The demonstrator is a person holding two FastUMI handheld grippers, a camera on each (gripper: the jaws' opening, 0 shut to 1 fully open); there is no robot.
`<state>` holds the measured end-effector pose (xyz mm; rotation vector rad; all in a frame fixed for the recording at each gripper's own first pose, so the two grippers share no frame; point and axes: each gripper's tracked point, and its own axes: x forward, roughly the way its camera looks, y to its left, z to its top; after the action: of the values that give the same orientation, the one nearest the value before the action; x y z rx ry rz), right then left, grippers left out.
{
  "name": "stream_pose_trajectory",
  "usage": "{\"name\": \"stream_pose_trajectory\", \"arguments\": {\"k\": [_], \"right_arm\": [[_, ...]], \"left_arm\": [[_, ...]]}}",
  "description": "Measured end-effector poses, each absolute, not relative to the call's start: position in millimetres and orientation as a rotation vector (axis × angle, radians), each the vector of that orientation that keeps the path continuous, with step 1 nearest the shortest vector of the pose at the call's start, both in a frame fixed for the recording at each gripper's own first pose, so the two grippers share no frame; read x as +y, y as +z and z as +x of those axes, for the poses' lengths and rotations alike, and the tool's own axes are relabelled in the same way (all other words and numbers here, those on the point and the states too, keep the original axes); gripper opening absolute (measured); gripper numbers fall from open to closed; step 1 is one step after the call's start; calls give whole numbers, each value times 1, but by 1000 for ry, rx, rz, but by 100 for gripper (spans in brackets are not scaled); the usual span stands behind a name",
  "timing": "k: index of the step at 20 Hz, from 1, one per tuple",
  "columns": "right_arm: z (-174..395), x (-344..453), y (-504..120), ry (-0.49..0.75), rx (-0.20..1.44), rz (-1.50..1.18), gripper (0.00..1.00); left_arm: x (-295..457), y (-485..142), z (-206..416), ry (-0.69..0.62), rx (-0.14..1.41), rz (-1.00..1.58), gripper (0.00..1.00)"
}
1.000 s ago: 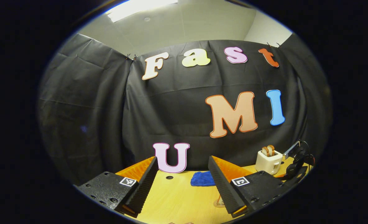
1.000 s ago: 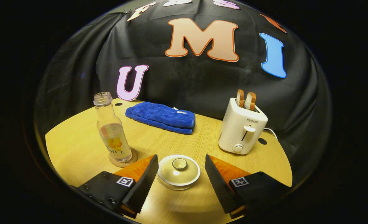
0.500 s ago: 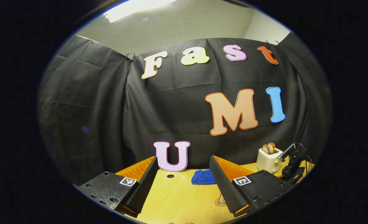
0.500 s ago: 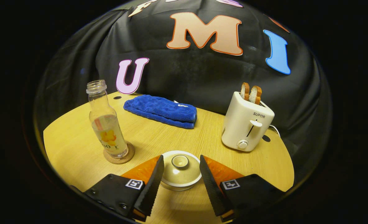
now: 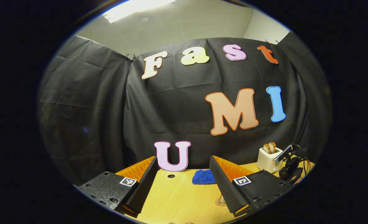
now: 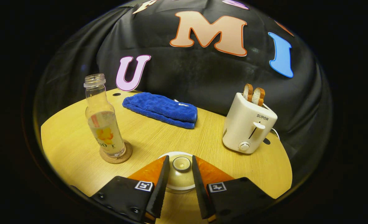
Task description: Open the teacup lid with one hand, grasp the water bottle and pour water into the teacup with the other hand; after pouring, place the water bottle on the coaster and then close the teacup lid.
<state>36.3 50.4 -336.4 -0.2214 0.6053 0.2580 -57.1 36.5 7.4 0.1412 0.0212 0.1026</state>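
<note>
right tongs (image 6: pixel 178 182): narrowed around teacup lid (image 6: pixel 181 174) knob, contact unclear | left tongs (image 5: pixel 183 183): released, above tabletop (image 5: pixel 177 199) | water bottle (image 6: pixel 103 124): upright on coaster (image 6: pixel 115 155)

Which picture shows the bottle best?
The right gripper view: the bottle stands whole and upright on its coaster. In the left gripper view just its base peeks out beside a finger of the left claw.

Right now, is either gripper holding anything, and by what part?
Nothing held yet. The right gripper straddles the pale round teacup lid's knob, no visible contact; the left gripper is open and empty.
</note>
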Motion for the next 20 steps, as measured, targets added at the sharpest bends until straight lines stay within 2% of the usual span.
{"name": "stream_pose_trajectory", "arguments": {"k": [1, 2, 3, 6, 9, 10, 14, 15, 16, 20], "right_arm": [[38, 51, -335, 253, 595, -230, 58], [38, 50, -332, 247, 589, -245, 52], [37, 52, -335, 250, 593, -246, 47], [38, 53, -335, 253, 598, -244, 29], [38, 52, -330, 248, 599, -223, 27], [37, 54, -328, 250, 600, -218, 26], [38, 57, -300, 251, 560, -186, 25], [38, 56, -292, 247, 554, -174, 25], [38, 54, -282, 237, 545, -159, 24], [33, 38, -255, 187, 530, -123, 24]], "left_arm": [[36, 6, -57, 102, 24, 140, 99], [36, 5, -56, 102, 25, 138, 96], [35, 5, -56, 101, 25, 136, 99], [35, 4, -55, 97, 26, 132, 99], [33, 0, -52, 87, 32, 125, 99], [32, -3, -51, 82, 34, 123, 96], [25, -17, -46, 43, 45, 93, 99], [23, -21, -44, 31, 48, 85, 97], [20, -27, -41, 16, 54, 76, 99], [6, -47, -32, -51, 26, 56, 97]]}}
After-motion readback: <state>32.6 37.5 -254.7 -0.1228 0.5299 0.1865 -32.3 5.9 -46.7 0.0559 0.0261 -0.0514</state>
